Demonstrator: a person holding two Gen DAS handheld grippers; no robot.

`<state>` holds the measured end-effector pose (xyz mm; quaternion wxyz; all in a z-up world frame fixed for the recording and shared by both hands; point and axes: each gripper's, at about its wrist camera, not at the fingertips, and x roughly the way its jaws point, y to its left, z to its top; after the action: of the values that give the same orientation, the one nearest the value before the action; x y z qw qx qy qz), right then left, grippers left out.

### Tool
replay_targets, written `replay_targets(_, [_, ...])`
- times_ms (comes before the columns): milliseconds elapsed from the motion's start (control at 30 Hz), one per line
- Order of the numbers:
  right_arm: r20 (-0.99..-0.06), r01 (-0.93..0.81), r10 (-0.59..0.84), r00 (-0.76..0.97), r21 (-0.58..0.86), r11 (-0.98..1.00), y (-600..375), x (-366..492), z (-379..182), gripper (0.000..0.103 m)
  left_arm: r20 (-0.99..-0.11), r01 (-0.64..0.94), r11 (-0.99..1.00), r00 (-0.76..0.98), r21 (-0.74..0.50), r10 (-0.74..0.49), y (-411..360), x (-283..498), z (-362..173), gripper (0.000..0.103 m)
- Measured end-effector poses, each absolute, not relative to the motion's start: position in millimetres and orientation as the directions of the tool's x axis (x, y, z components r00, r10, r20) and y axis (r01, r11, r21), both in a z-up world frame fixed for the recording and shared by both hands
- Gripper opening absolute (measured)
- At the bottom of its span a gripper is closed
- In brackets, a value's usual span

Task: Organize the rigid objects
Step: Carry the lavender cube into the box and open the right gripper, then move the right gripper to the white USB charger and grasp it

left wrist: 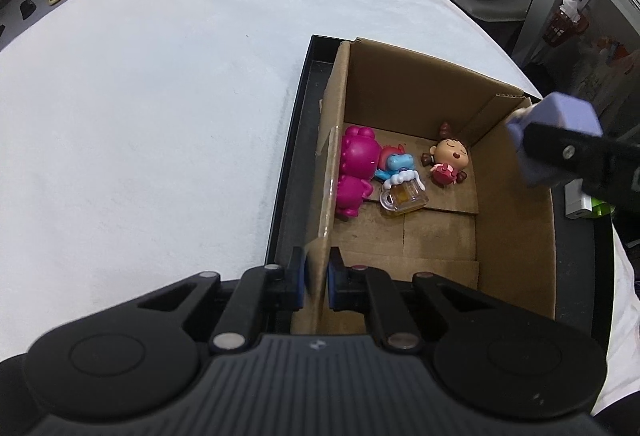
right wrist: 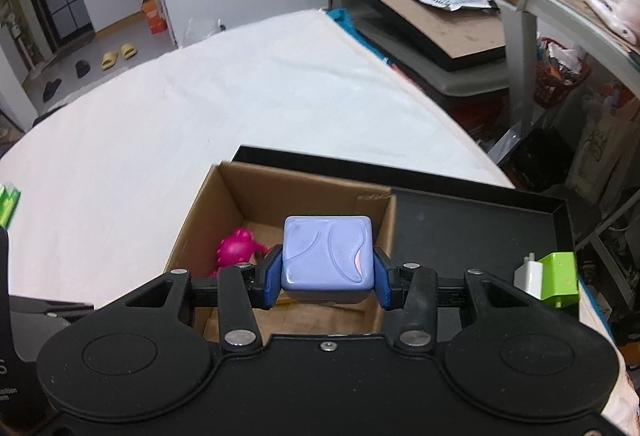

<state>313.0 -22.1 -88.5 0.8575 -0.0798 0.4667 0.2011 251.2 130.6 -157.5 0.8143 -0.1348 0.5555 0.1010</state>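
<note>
While my right gripper (right wrist: 327, 278) is clamped on the lavender block (right wrist: 328, 256), blue pads (right wrist: 272, 276) pressed flat against its left and right faces, the block sits dead centre in the right wrist view, lower middle of the frame, above the open cardboard box (right wrist: 224, 188). Block fills the whole gap between the fingers, embossed curved lines on the face toward the camera. In the left wrist view the same block (left wrist: 556, 134) and right gripper (left wrist: 520, 144) enter from the right edge, mid height, over the box's right wall. My left gripper (left wrist: 316, 282) is closed down on the box's left wall (left wrist: 334, 140) at bottom centre of that frame, one pad on either side of the cardboard; pad contact looks tight on the wall edge. Inside the box, toward the far left corner: magenta figure (left wrist: 356, 168) lying against the left wall, blue figure (left wrist: 394, 164) touching it, a clear beer-mug toy (left wrist: 404, 194) just in front of the blue one, and a brown-haired doll (left wrist: 446, 156) just beside them to the right. Right half of the box floor is bare cardboard. Box stands in a black tray (right wrist: 480, 220) on the white table cover (left wrist: 160, 96). A green-and-white piece (right wrist: 552, 276) sits at the tray's right edge.
</note>
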Motion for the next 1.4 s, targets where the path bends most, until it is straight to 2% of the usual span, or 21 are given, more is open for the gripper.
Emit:
replay_targets(467, [-0.889,-0.453,0.164,0.427,-0.054,0.89,4,305,-121,0.044,-0.925,-0.301,0.938,0.377,-0.173,-0.05,143,249,-159,0.012])
replay_targets(833, [-0.883,-0.465,0.123,0.453,-0.117,0.877,13,306,-125,0.043,-0.922,-0.292,0.936,0.38,-0.195,-0.074,146,249,-159,0.013])
replay_targets(900, [-0.877,-0.455,0.127,0.464,-0.113,0.883,11,305,-120,0.046,-0.921,-0.292,0.934,0.381,-0.205,-0.083,146,249,-159,0.014])
replay_targets(1000, [-0.873,-0.433,0.119,0.473,-0.112,0.894,5,304,-115,0.058,-0.922,-0.288,0.936,0.379,-0.203,-0.084,146,249,-158,0.014])
replay_targets(1067, [-0.87,-0.413,0.121,0.478,-0.101,0.905,-1,304,-111,0.078,-0.921,-0.286,0.938,0.381,-0.197,-0.078,146,248,-156,0.014])
replay_targets(1167, [-0.855,-0.381,0.136,0.5,-0.077,0.921,-14,304,-101,0.1,-0.924,-0.284,0.942,0.378,-0.181,-0.064,143,248,-153,0.014])
replay_targets(1233, [-0.847,-0.367,0.151,0.509,-0.055,0.929,-24,304,-96,0.103,-0.926,-0.288,0.941,0.372,-0.176,-0.059,143,249,-152,0.014])
replay_targets(1400, [-0.837,-0.343,0.16,0.523,-0.035,0.939,-40,307,-92,0.103,-0.93,-0.301,0.94,0.365,-0.158,-0.039,139,248,-149,0.015])
